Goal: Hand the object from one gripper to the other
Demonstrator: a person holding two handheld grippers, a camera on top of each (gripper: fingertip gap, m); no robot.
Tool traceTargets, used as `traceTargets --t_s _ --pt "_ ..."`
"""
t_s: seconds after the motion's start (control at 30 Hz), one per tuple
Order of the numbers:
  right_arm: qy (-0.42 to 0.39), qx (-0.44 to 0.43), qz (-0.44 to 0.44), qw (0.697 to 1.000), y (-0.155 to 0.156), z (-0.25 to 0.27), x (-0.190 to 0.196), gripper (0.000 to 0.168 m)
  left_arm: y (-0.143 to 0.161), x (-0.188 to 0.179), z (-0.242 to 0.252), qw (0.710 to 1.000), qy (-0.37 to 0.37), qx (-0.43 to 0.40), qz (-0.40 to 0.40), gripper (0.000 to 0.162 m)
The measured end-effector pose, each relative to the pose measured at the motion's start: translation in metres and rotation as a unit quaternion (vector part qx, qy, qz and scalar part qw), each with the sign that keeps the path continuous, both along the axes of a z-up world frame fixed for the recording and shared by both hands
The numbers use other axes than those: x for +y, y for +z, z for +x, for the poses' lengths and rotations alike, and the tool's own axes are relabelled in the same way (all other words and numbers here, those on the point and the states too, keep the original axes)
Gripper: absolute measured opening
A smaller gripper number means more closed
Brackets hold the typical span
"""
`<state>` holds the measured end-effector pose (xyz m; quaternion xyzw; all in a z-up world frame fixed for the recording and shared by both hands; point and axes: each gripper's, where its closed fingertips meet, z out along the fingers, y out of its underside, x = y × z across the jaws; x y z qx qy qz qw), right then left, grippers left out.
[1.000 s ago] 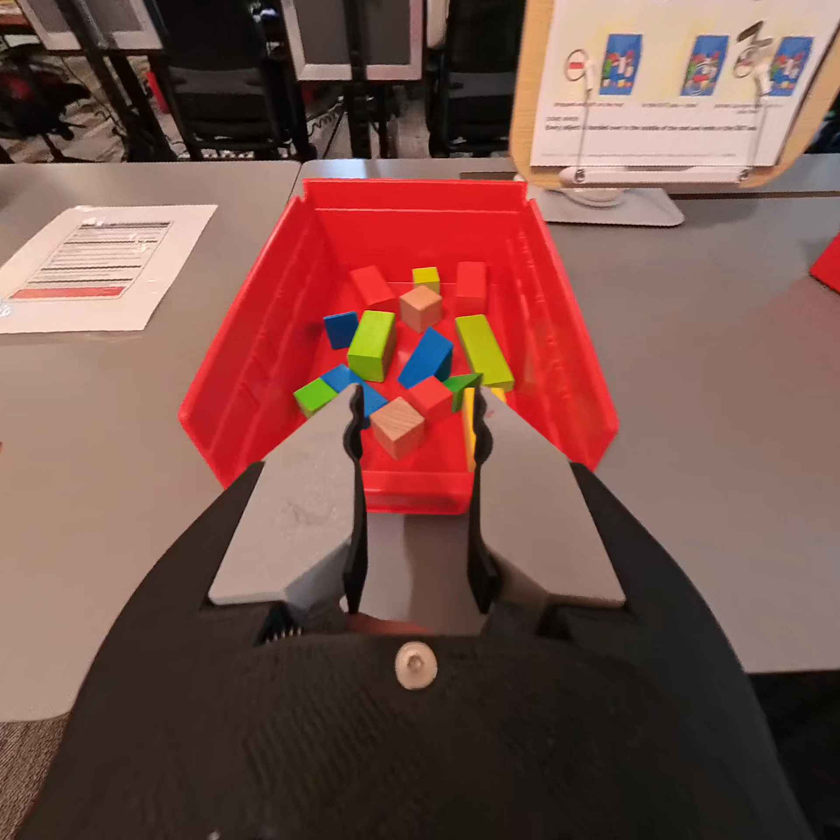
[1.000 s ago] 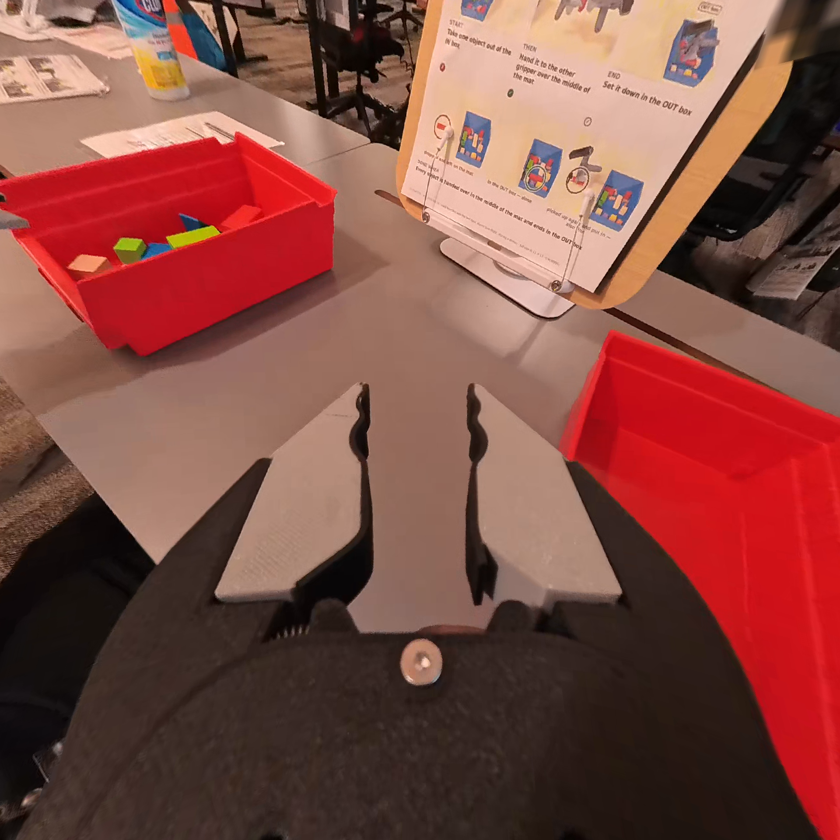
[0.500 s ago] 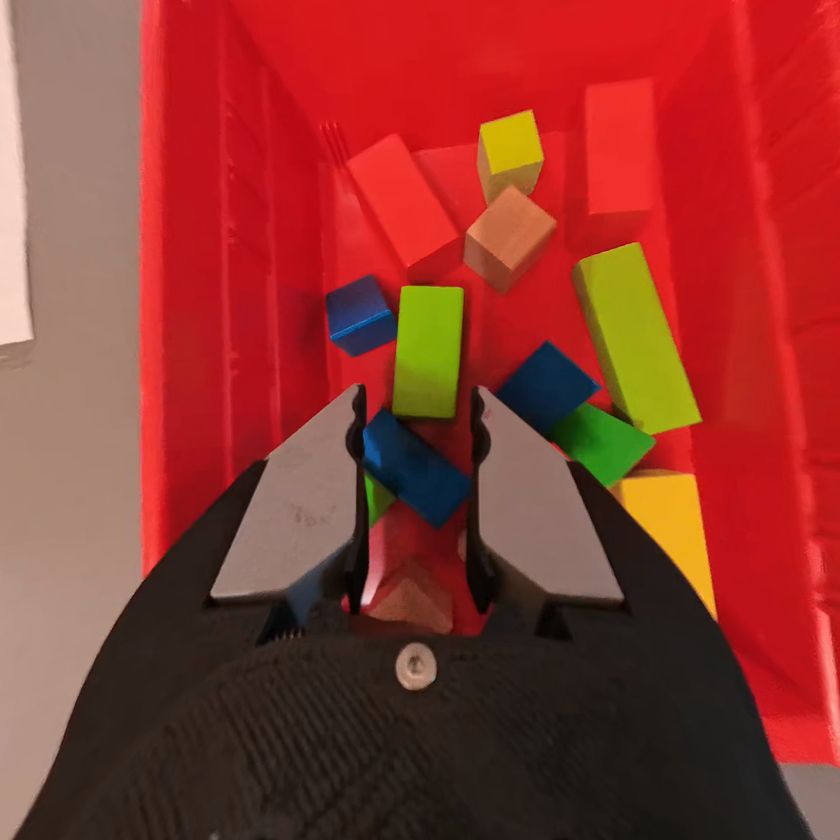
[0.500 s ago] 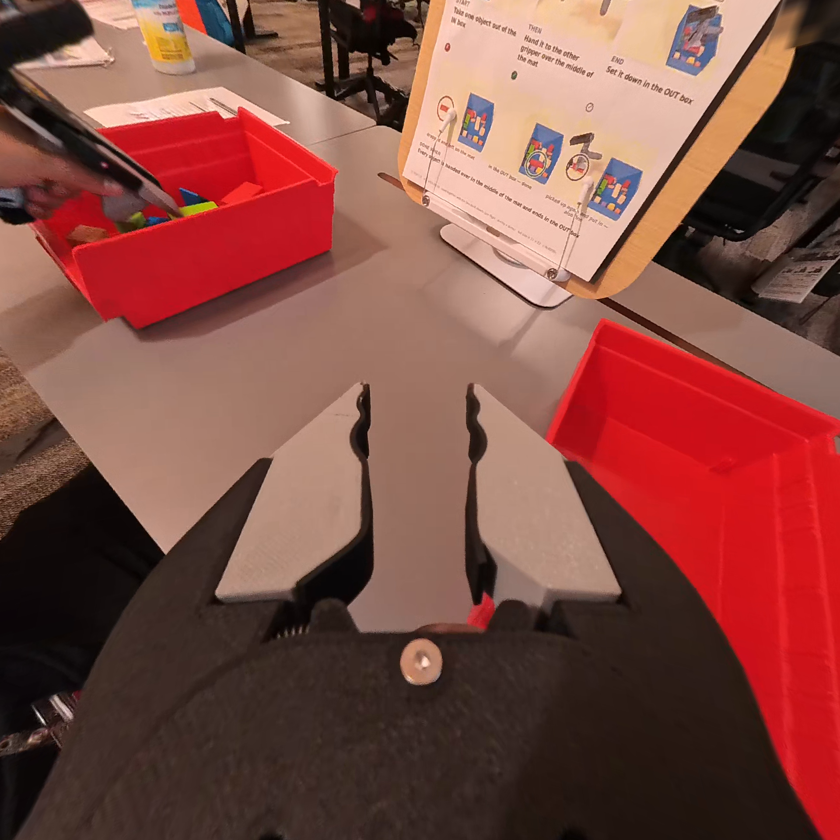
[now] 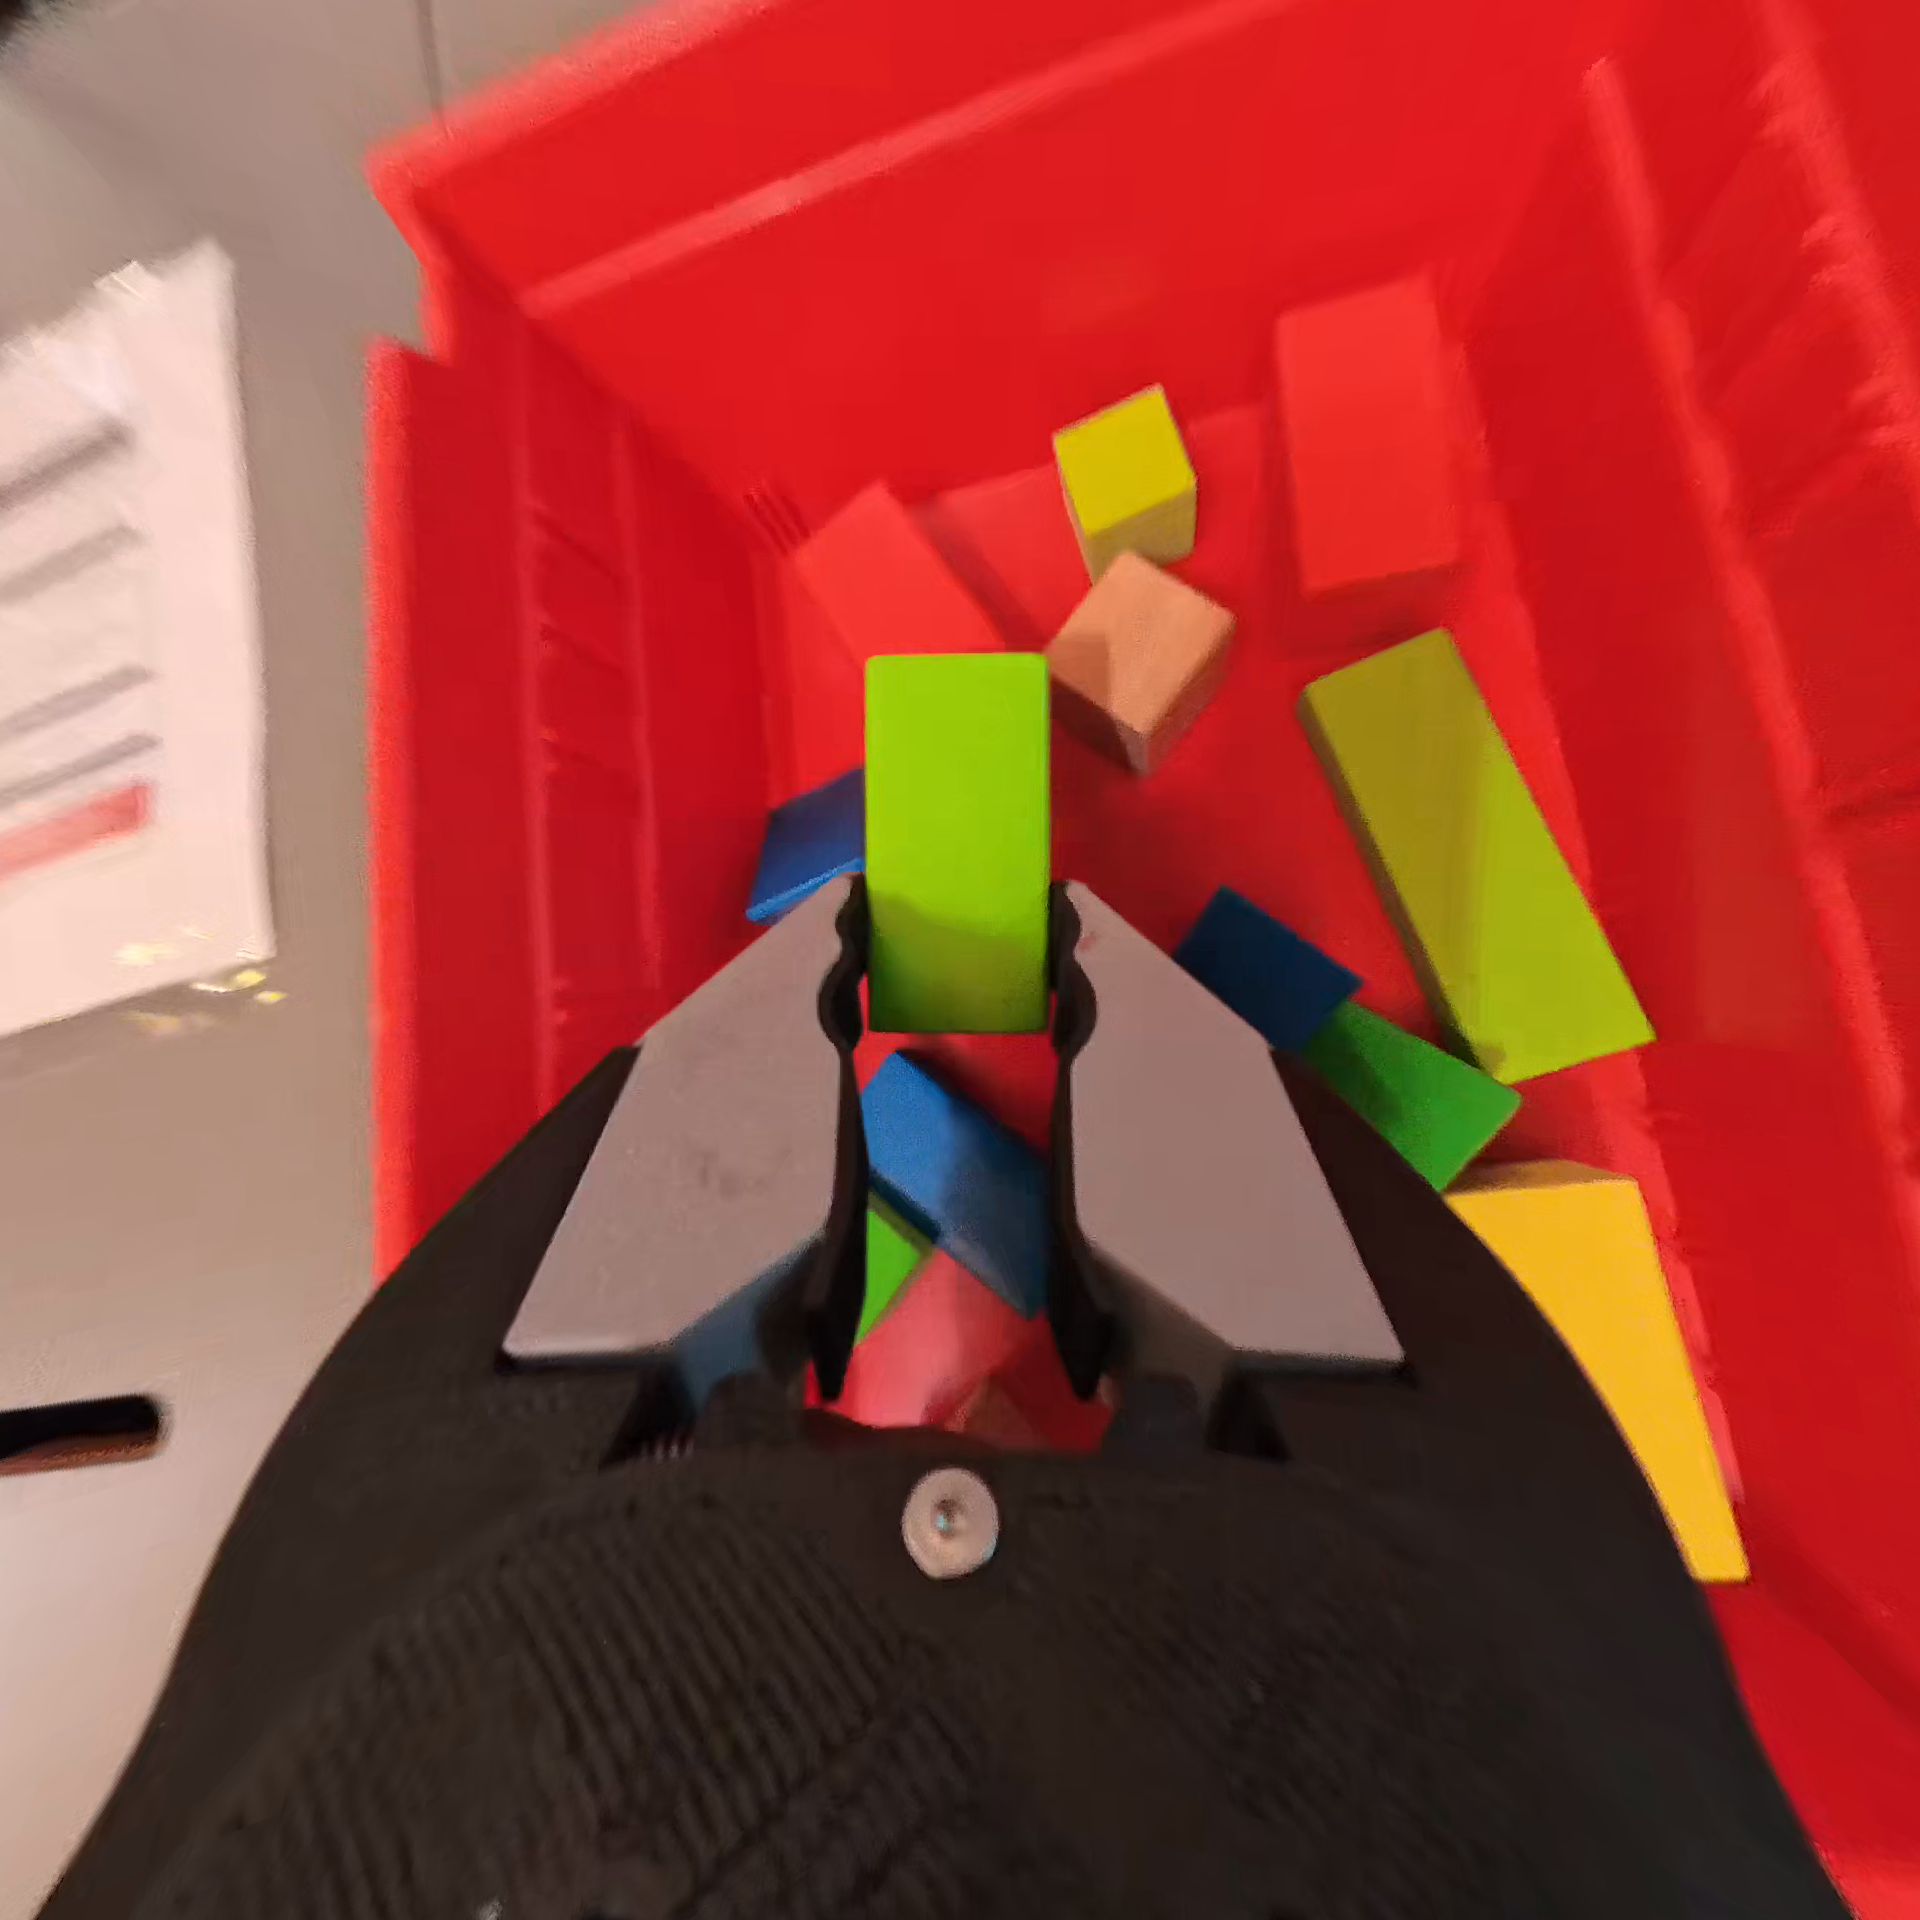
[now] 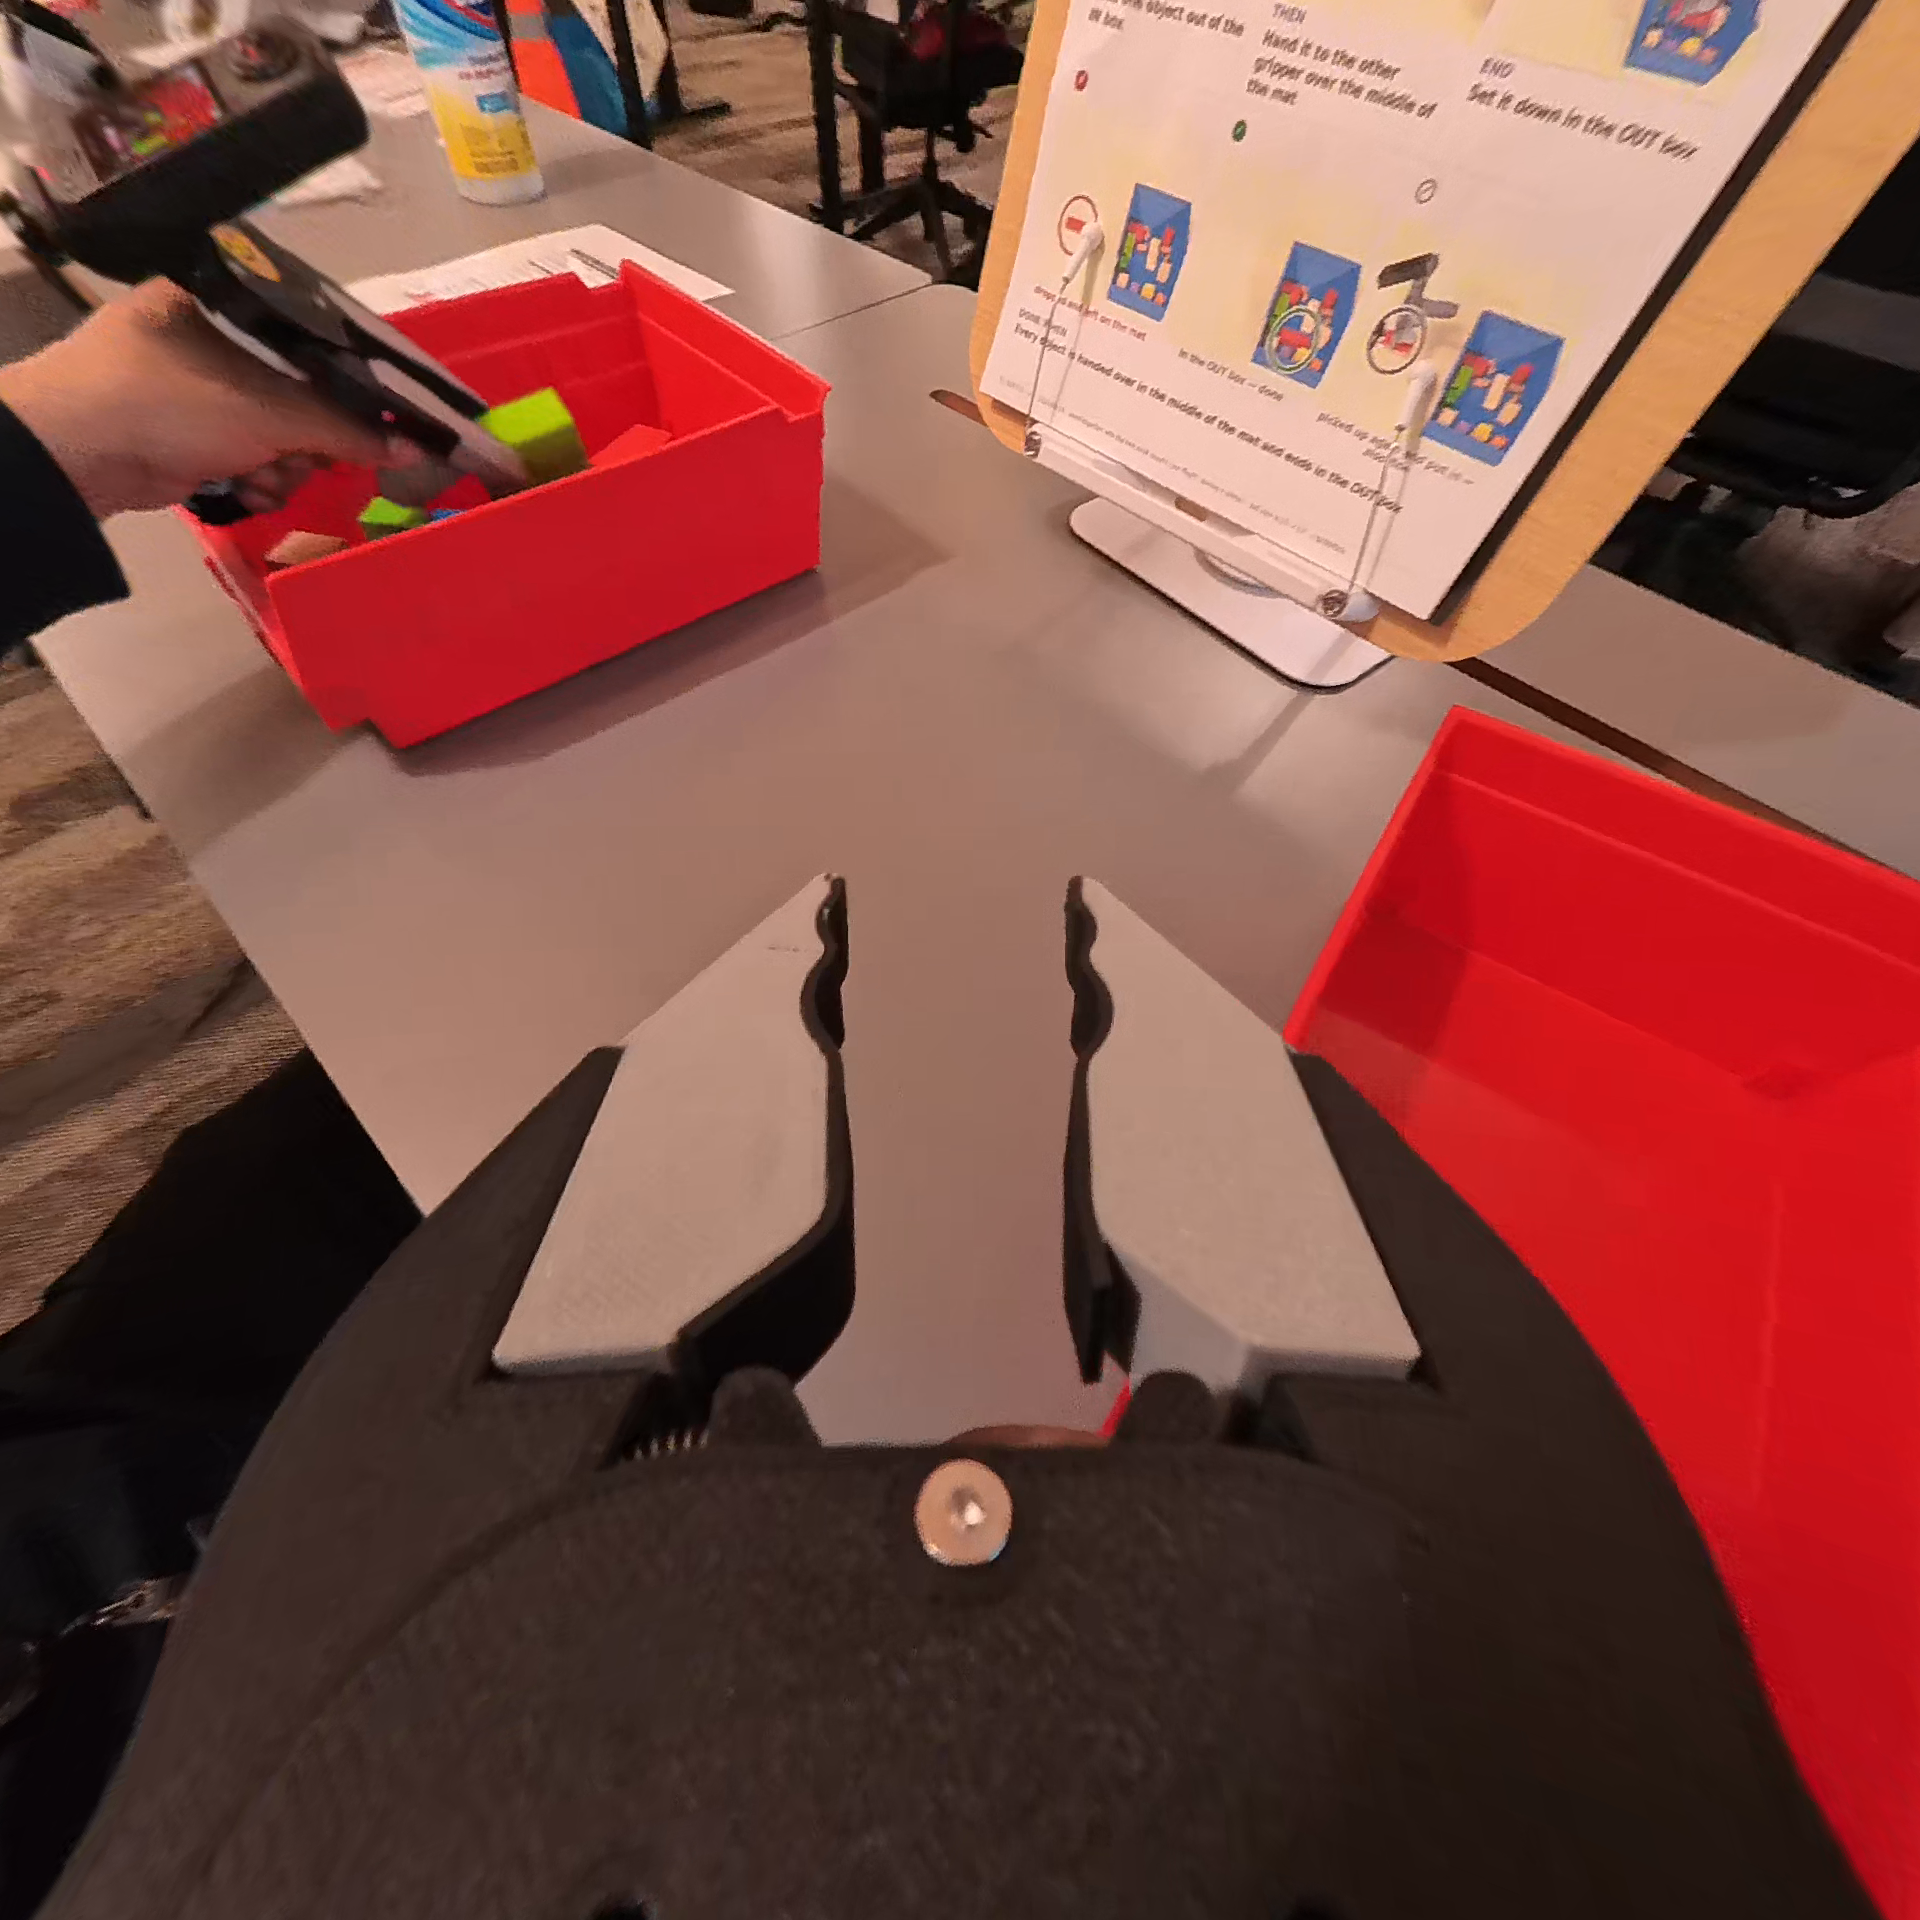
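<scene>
Left tongs [image 5: 956,961] clamping green block [image 5: 956,831] lengthwise, pointing forward, right tongs [image 6: 956,914] open

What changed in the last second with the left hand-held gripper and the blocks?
The left hand-held gripper dropped from above the table into the block bin, closed on the light green block and now holds it above the other blocks. The right hand-held gripper stayed open and empty over the grey table, beside the empty red bin.
</scene>
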<state>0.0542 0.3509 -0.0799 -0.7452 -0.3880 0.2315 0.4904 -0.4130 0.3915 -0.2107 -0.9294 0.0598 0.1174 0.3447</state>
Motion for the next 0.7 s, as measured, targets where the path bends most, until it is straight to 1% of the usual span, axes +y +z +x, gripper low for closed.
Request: traceTargets --t_s 0.1,0.17,0.27,0.33,0.4,0.53,0.57,0.63,0.7 --pt "0.025 0.011 -0.017 0.999 -0.003 -0.009 -0.006 0.040 0.040 -0.008 0.016 0.995 -0.020 0.055 0.080 0.032" --pt "0.046 0.020 -0.026 0.998 -0.004 -0.018 -0.012 0.040 0.070 -0.018 0.039 0.985 -0.047 0.082 0.144 0.032" --pt "0.091 0.042 -0.038 0.994 -0.002 -0.036 -0.029 0.040 0.114 -0.042 0.094 0.959 -0.097 0.109 0.241 0.032" --pt "0.127 0.065 -0.044 0.989 0.003 -0.051 -0.044 0.042 0.134 -0.062 0.144 0.939 -0.142 0.105 0.297 0.032" --pt "0.158 0.096 -0.048 0.981 0.009 -0.066 -0.058 0.045 0.143 -0.082 0.192 0.917 -0.183 0.123 0.333 0.032" --pt "0.194 0.154 -0.051 0.968 0.024 -0.086 -0.080 0.055 0.143 -0.117 0.278 0.877 -0.250 0.144 0.384 0.032" --pt "0.207 0.163 -0.058 0.963 0.025 -0.091 -0.088 0.058 0.142 -0.123 0.293 0.870 -0.260 0.145 0.394 0.032" --pt "0.241 0.177 -0.079 0.951 0.026 -0.101 -0.105 0.069 0.140 -0.131 0.319 0.856 -0.283 0.155 0.404 0.032" --pt "0.269 0.184 -0.099 0.940 0.023 -0.111 -0.120 0.075 0.143 -0.135 0.331 0.844 -0.285 0.185 0.416 0.032"
